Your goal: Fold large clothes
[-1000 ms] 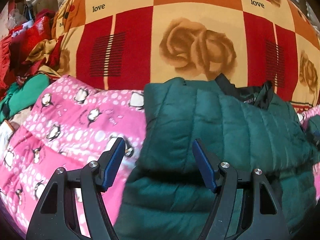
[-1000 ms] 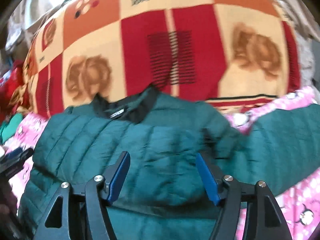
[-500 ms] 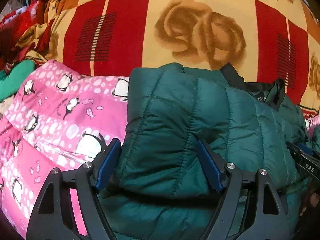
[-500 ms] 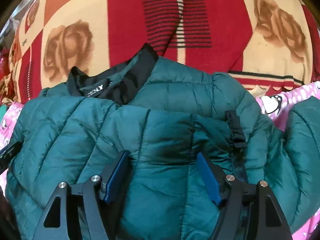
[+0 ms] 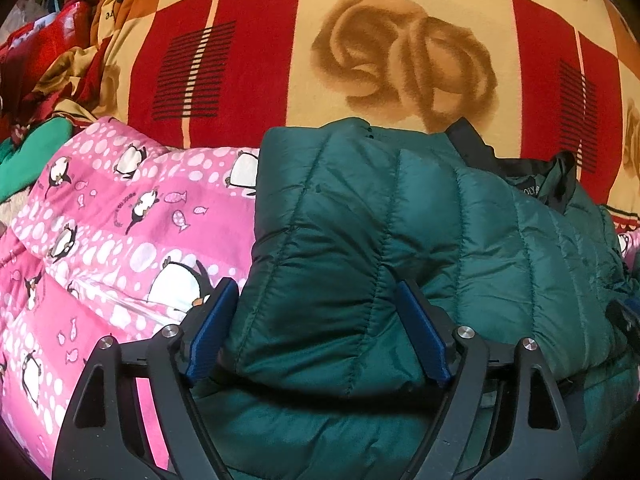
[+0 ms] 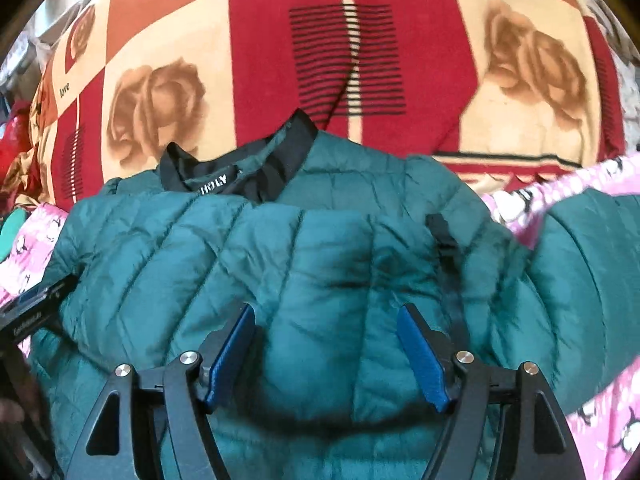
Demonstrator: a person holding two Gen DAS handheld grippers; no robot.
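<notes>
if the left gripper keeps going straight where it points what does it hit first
Most likely the green jacket: the left gripper has its jaws opening astride the folded edge, with puffy fabric already between the fingers. The pink quilt lies off to the side, out of that line.

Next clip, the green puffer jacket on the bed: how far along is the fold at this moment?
Done: the green puffer jacket has its bottom part doubled up toward the black collar. In hand: the left gripper is opening around the folded edge; the right gripper stands open over it. Left: one sleeve still lies out over the pink penguin quilt.
</notes>
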